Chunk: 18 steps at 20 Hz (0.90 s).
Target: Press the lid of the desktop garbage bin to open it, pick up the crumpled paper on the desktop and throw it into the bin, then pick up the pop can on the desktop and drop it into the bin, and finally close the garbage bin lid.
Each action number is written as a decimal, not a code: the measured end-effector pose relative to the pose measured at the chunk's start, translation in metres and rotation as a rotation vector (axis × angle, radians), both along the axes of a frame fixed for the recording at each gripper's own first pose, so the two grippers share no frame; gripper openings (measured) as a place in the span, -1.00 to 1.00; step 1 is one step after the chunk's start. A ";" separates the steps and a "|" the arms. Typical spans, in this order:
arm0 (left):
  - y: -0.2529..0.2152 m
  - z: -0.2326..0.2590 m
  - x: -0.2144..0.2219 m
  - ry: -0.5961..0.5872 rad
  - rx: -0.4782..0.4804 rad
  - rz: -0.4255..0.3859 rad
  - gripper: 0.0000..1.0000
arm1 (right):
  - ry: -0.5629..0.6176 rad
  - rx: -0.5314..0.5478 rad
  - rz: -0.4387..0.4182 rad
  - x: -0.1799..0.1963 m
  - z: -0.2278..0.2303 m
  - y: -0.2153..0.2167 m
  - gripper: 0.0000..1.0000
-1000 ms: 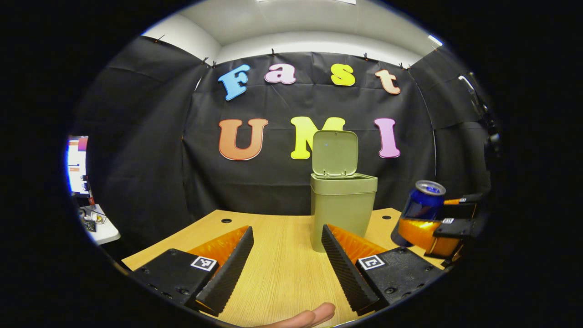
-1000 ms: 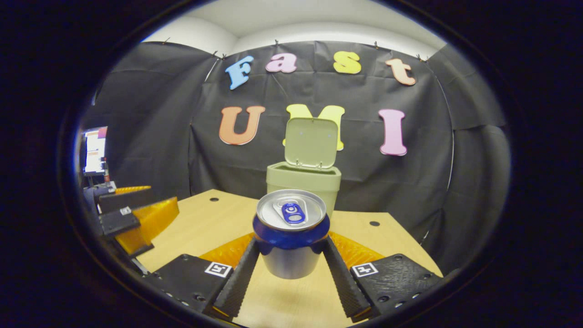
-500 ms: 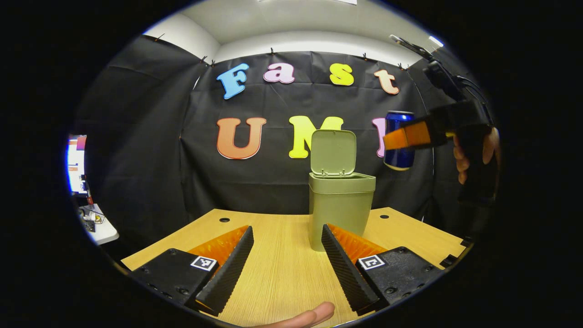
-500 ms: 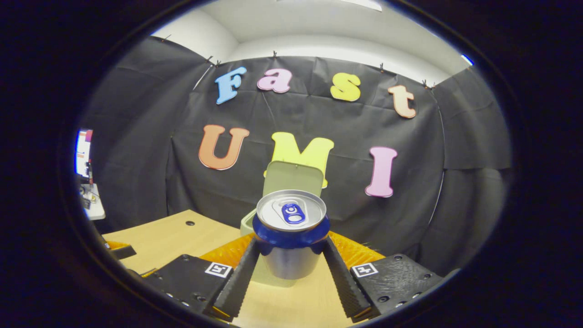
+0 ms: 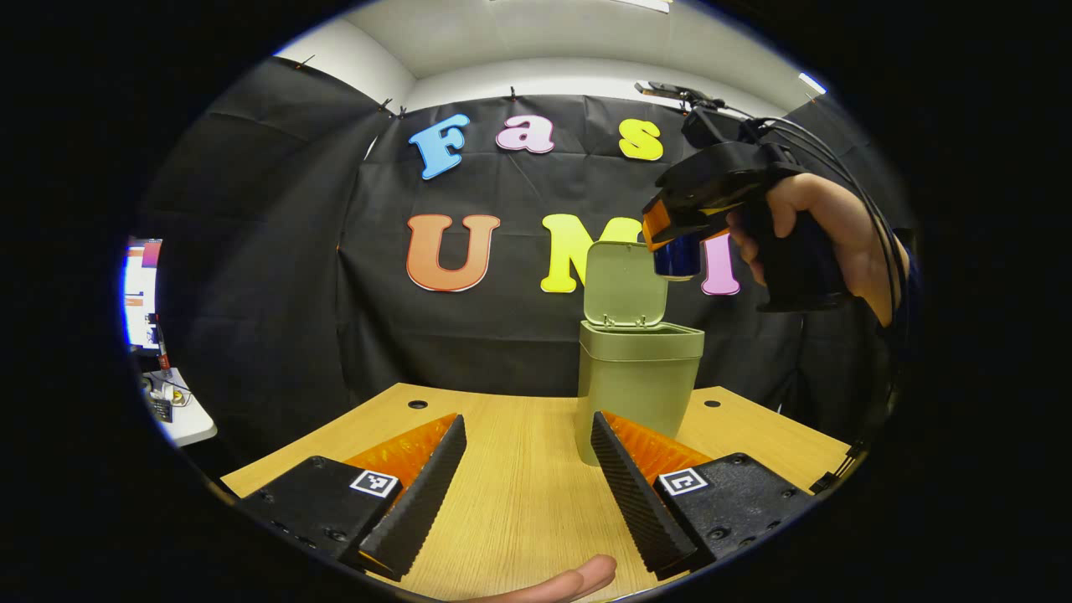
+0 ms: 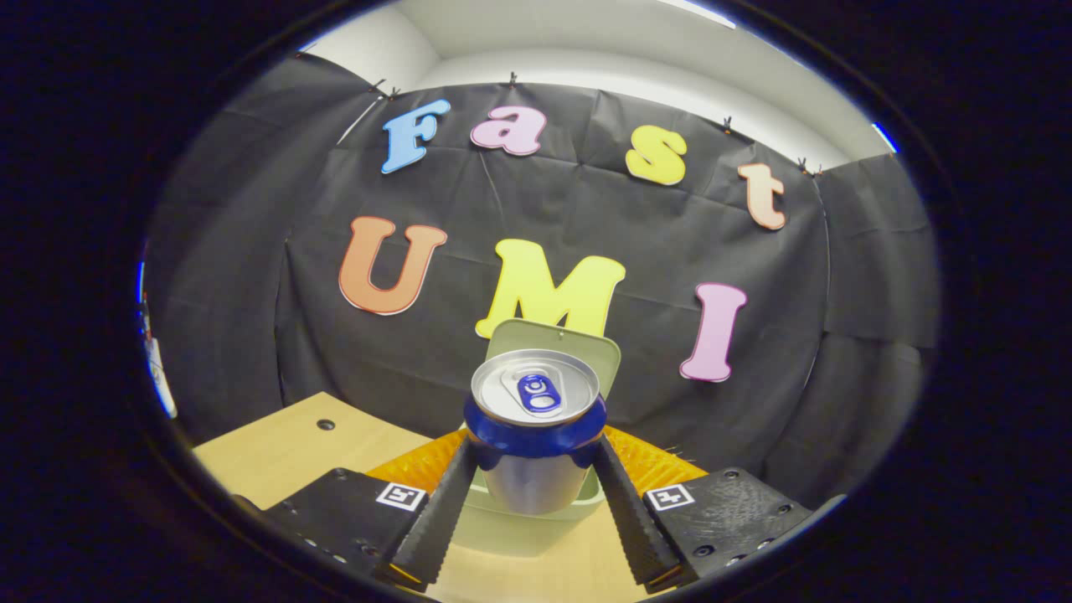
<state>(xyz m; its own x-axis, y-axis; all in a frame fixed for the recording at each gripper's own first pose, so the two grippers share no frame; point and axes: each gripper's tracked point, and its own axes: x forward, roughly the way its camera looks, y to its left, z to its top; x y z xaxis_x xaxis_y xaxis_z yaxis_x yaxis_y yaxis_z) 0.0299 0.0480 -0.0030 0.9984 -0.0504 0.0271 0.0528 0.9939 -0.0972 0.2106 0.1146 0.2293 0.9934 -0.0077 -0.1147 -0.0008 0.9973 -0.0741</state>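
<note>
- The pop can (image 6: 535, 435) is clamped upright between the jaws of the right gripper (image 6: 536, 511), both fingers pressing on its sides, its top with the pull tab facing the camera.
- In the left gripper view the pop can (image 5: 677, 256) hangs in the air above and slightly right of the bin's mouth, beside the raised lid (image 5: 626, 283), with the right gripper (image 5: 682, 222) and the hand (image 5: 825, 226) that holds it just behind.
- Against 1.0 s ago, the can has gone from desk height at the right edge of the left gripper view to well above the garbage bin (image 5: 638, 389); 0.5 s ago it was farther right of the lid.
- In the right gripper view the bin (image 6: 536, 523) now lies directly under the can, where earlier it stood farther ahead.
- My reading: the carry is nearly done; a small shift over the opening and a release would drop the can in, leaving only the lid to close.
- No crumpled paper lies on the visible desk (image 5: 519, 494), so that step looks finished.
- The left gripper (image 5: 523, 481) sits low over the desk with its jaws wide apart and empty, much as before.
- A fingertip (image 5: 578, 579) shows at the bottom edge.
- The upright lid, just beside the can, is the 1 thing it could strike.
- A monitor (image 5: 141, 293) stands far left, well clear.
</note>
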 end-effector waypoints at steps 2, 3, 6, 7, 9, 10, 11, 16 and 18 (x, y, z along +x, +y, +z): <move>0.007 0.001 -0.005 0.000 -0.025 -0.006 0.94 | 0.046 0.055 -0.013 0.021 -0.001 0.003 0.60; 0.009 0.004 -0.006 -0.004 -0.033 -0.011 0.94 | 0.075 0.060 -0.018 0.031 -0.003 0.004 0.60; 0.015 0.005 -0.012 -0.019 -0.030 0.006 0.94 | 0.155 0.094 -0.041 0.066 -0.013 -0.001 0.60; 0.013 0.009 -0.013 -0.026 -0.027 -0.002 0.93 | 0.171 0.111 -0.055 0.078 -0.016 -0.004 0.60; 0.008 0.010 -0.015 -0.030 -0.017 -0.020 0.92 | 0.200 0.151 -0.077 0.102 -0.023 -0.012 0.60; 0.007 0.010 -0.016 -0.033 -0.012 -0.026 0.92 | 0.224 0.155 -0.083 0.113 -0.031 -0.016 0.60; 0.006 0.011 -0.016 -0.037 -0.007 -0.033 0.92 | 0.254 0.145 -0.102 0.123 -0.039 -0.023 0.60; -0.005 0.003 -0.011 -0.020 0.042 -0.051 0.92 | 0.294 0.155 -0.127 0.156 -0.056 -0.037 0.60; -0.004 0.002 -0.008 -0.011 0.049 -0.050 0.92 | 0.316 0.185 -0.131 0.161 -0.065 -0.040 0.60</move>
<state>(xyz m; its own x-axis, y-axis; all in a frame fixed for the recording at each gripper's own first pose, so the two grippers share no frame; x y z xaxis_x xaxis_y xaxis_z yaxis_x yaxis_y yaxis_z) 0.0214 0.0443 -0.0013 0.9943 -0.1012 0.0341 0.1028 0.9936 -0.0476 0.3713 0.0743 0.1638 0.9010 -0.0828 -0.4258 0.1334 0.9869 0.0903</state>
